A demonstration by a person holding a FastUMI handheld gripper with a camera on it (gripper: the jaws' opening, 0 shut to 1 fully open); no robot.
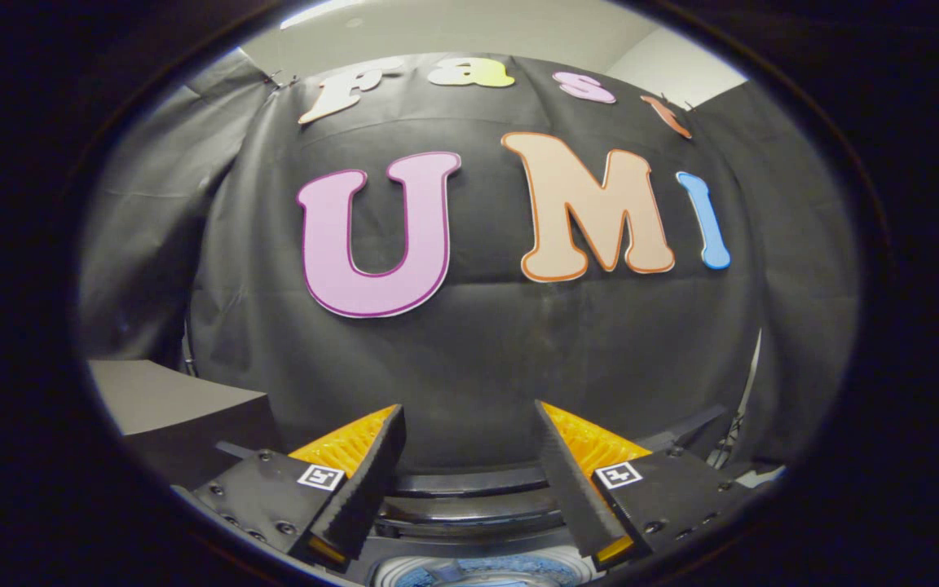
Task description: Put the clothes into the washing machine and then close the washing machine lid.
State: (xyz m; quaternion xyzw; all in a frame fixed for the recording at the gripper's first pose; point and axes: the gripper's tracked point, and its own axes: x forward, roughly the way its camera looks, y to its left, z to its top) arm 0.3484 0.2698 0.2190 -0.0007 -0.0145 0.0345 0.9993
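Washing machine [478, 497]: I see its dark curved rim at bottom centre of the frame, just beyond and between my fingers; a pale ring with something blue inside [486, 571] sits at the very bottom edge, likely the drum opening.
Grey surface [160, 395]: lower left of the frame, bare, well apart from the machine.
Gripper [469, 477]: fingers spread wide, nothing between them, hovering above the rim.
Clothes: the blue patch may be fabric in the drum; I cannot tell.
Lid: I judge it not yet closed, since the opening looks exposed.
Left to do: confirm the clothes are in, then close the lid.
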